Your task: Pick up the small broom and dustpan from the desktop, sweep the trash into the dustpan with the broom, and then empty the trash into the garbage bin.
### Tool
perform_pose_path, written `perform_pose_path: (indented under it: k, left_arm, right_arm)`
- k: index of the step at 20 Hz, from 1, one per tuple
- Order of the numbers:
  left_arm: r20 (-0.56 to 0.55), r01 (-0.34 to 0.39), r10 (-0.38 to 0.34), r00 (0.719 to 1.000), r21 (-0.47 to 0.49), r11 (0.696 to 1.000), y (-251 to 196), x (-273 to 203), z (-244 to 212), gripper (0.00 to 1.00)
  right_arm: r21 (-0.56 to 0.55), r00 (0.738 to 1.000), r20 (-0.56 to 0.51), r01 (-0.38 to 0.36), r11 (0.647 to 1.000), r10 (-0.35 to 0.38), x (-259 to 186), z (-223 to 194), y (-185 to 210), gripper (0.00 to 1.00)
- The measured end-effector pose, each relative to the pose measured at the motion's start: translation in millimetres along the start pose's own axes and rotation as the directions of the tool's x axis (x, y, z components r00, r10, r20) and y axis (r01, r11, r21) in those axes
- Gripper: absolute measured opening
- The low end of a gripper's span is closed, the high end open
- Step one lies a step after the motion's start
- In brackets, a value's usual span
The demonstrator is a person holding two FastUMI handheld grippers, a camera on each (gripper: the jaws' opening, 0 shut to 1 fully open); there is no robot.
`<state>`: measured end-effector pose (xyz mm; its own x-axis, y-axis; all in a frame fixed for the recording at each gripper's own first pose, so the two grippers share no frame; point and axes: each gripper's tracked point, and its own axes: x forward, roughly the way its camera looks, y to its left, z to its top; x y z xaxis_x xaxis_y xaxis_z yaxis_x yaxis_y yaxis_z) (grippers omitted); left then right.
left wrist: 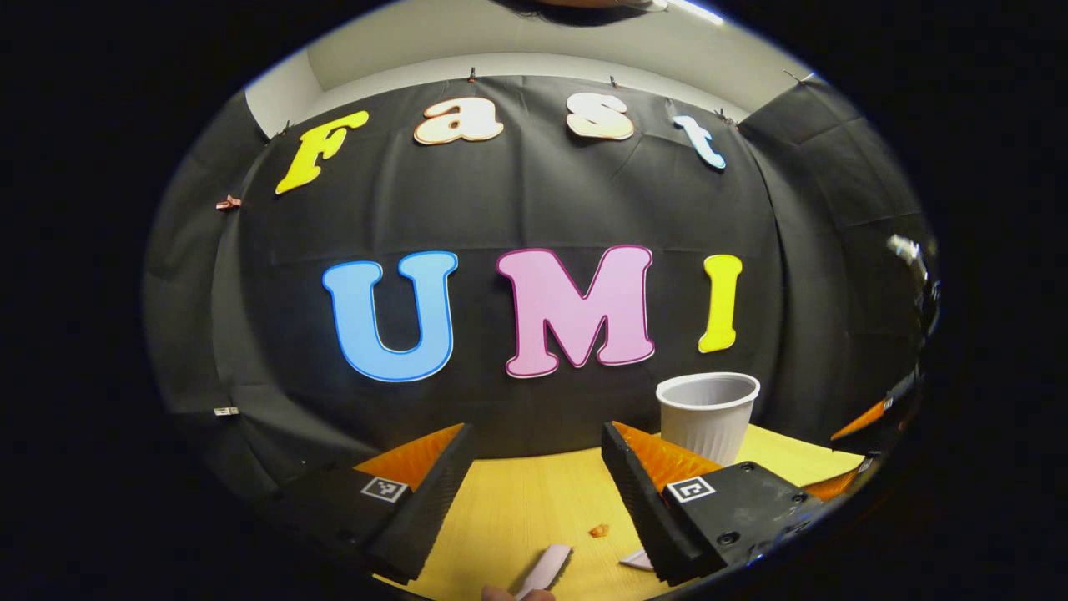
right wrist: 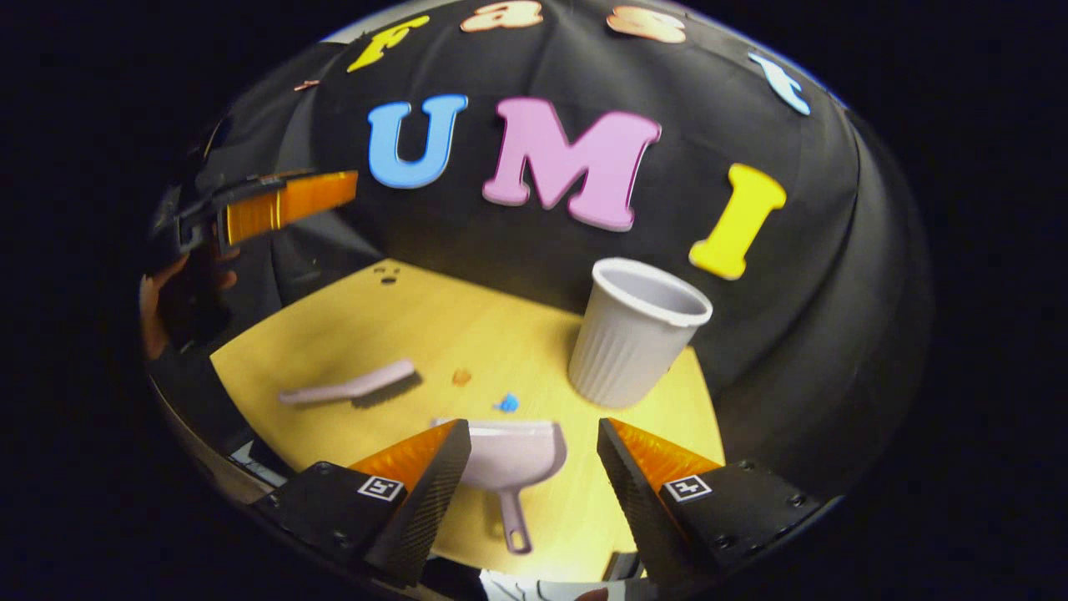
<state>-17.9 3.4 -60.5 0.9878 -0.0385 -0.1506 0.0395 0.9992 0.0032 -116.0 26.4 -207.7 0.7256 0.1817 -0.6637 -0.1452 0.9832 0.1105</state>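
Note:
In the right gripper view a pale pink dustpan [right wrist: 517, 451] lies on the yellow desktop [right wrist: 350, 325], its handle [right wrist: 515, 522] pointing toward me. My right gripper [right wrist: 532, 427] hovers open just above it, one finger on either side and nothing between them. The small pink broom [right wrist: 355, 388] lies to the left. An orange scrap [right wrist: 460, 377] and a blue scrap [right wrist: 506, 404] sit between broom and dustpan. The white ribbed garbage bin [right wrist: 634, 334] stands at the back right. My left gripper [left wrist: 538, 434] is open and held high over the desk, with the broom's end [left wrist: 546, 568] below it.
The left gripper [right wrist: 284, 200], held by a hand [right wrist: 154, 317], hangs above the desk's far left corner. The bin [left wrist: 707, 413] and an orange scrap [left wrist: 598, 530] appear in the left gripper view. Black cloth walls close the desk at the back and right.

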Motion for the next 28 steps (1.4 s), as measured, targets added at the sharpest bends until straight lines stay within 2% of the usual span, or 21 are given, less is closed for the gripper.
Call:
perform_pose_path:
  k: [2, 3, 7, 11, 16, 17, 19, 20, 21, 25, 27, 28]
  left_arm:
    - [-0.020, -0.006, 0.007, 1.000, 0.007, 1.000, 5.8, -2.7, -8.6, 0.97]
    - [-0.031, -0.011, 0.011, 0.999, 0.012, 1.000, 9.2, -3.8, -12.0, 0.96]
    - [-0.056, -0.038, 0.039, 0.998, 0.019, 0.999, 20.1, -7.7, -19.9, 0.97]
    - [-0.075, -0.081, 0.084, 0.994, 0.041, 0.996, 35.7, -9.4, -25.6, 0.96]
    - [-0.119, -0.128, 0.133, 0.984, 0.049, 0.991, 54.0, -8.4, -41.5, 0.95]
    - [-0.134, -0.122, 0.127, 0.983, 0.043, 0.992, 54.8, -6.1, -47.6, 0.95]
    - [-0.180, -0.109, 0.111, 0.977, 0.021, 0.994, 55.9, 0.1, -66.3, 0.95]
    - [-0.199, -0.107, 0.109, 0.974, 0.018, 0.994, 55.9, 1.7, -76.3, 0.95]
    - [-0.216, -0.106, 0.107, 0.971, 0.015, 0.994, 56.0, 4.2, -84.4, 0.95]
    - [-0.302, -0.067, 0.067, 0.951, 0.012, 0.998, 51.4, 17.6, -124.6, 0.96]
    - [-0.387, -0.019, 0.008, 0.922, -0.025, 1.000, 44.5, 20.5, -153.9, 0.95]
    - [-0.443, 0.006, -0.026, 0.896, -0.046, 0.999, 41.0, 21.8, -170.1, 0.95]
  right_arm:
    - [0.018, 0.991, -0.127, -0.030, 0.999, 0.032, 12.7, -35.6, 4.6, 0.95]
    - [0.006, 0.978, -0.203, -0.037, 0.999, 0.037, 23.0, -58.9, 5.8, 0.94]
    - [-0.037, 0.943, -0.329, -0.065, 0.997, 0.049, 61.4, -103.2, 7.4, 0.92]
    - [-0.053, 0.878, -0.476, -0.087, 0.995, 0.051, 96.0, -159.8, 11.4, 0.89]
    - [-0.008, 0.830, -0.551, -0.106, 0.994, 0.084, 128.3, -185.8, 20.3, 0.87]
    - [0.054, 0.824, -0.551, -0.122, 0.991, 0.132, 131.5, -179.8, 28.2, 0.84]
    - [0.122, 0.821, -0.555, -0.076, 0.990, 0.132, 145.2, -172.3, 21.4, 0.69]
    - [0.129, 0.814, -0.566, -0.069, 0.989, 0.131, 148.9, -175.8, 21.4, 0.65]
    - [0.126, 0.810, -0.572, -0.073, 0.989, 0.132, 147.9, -173.9, 20.9, 0.56]
    - [0.104, 0.821, -0.552, -0.107, 0.989, 0.147, 153.6, -168.9, 24.2, 0.44]
    - [0.104, 0.829, -0.538, -0.116, 0.988, 0.154, 154.6, -168.8, 23.4, 0.38]
    - [0.111, 0.830, -0.534, -0.121, 0.986, 0.162, 153.0, -167.6, 24.2, 0.37]
